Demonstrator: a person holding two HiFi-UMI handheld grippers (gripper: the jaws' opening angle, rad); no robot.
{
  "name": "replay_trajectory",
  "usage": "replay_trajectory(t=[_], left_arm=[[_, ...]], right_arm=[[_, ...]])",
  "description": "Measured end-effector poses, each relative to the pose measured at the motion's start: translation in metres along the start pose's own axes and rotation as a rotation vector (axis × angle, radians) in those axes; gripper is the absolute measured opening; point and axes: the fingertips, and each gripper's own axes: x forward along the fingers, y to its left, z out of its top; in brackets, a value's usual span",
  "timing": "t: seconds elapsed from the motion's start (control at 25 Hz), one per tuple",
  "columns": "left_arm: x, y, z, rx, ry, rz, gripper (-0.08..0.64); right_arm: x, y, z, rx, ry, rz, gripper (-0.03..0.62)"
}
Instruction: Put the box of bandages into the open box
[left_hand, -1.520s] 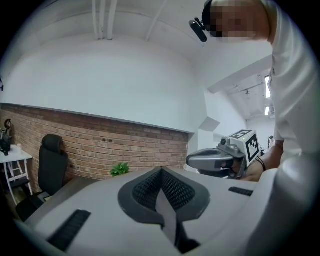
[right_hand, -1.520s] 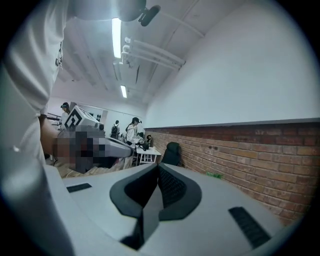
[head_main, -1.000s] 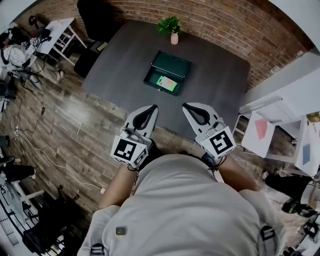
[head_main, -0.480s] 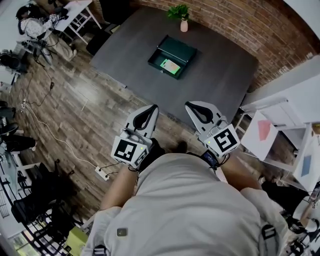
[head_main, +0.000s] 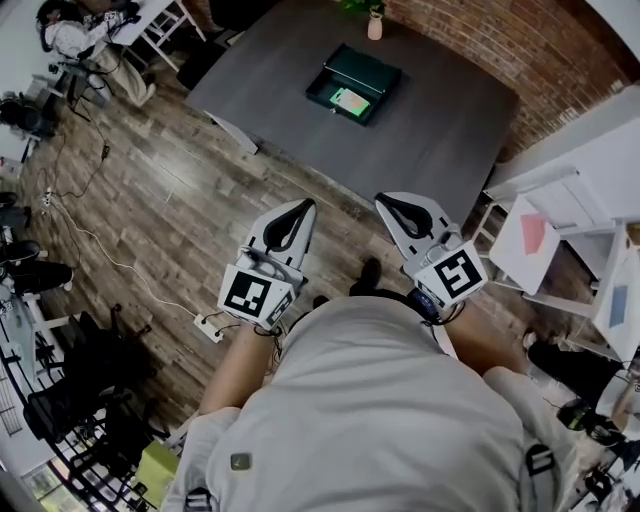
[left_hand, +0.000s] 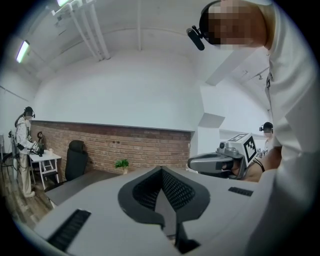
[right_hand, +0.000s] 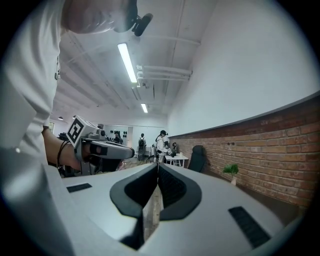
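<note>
Dark counter (head_main: 440, 130) is well ahead, w/ the green open box (head_main: 322, 92) on it. Left claw (head_main: 303, 208) & right claw (head_main: 385, 202): both clenched, empty, held near the body. Box of bandages (head_main: 351, 101) looks to be inside the open box already, so task prob. done; next move, if any: just check it.

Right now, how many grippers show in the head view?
2: the left gripper at centre-left and the right gripper at centre-right, both shut and empty. Neither is hidden.
</note>
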Motion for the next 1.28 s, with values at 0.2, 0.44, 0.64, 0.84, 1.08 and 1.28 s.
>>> replay_trajectory(t=[0.2, 0.44, 0.64, 0.84, 1.08, 1.28], left_arm=[[-0.058, -0.005, -0.005, -0.007, -0.007, 0.001, 0.015], [-0.112, -0.009, -0.008, -0.015, -0.013, -0.016, 0.015], [-0.141, -0.017, -0.011, -0.014, -0.012, -0.045, 0.015], [-0.158, -0.02, -0.014, -0.015, -0.023, -0.065, 0.015], [-0.168, -0.022, -0.017, -0.021, -0.029, -0.094, 0.015], [-0.173, -0.025, -0.026, -0.031, -0.024, -0.104, 0.015]], right_arm=[[-0.007, 0.057, 0.003, -0.008, 0.002, -0.006, 0.022], [-0.014, 0.111, 0.006, 0.015, 0.034, -0.043, 0.021], [-0.024, 0.147, 0.006, -0.031, 0.01, -0.056, 0.021], [-0.033, 0.169, 0.005, -0.022, 0.016, -0.086, 0.021], [-0.035, 0.184, 0.004, -0.019, 0.025, -0.109, 0.021], [-0.037, 0.192, 0.0, -0.017, 0.023, -0.112, 0.021]])
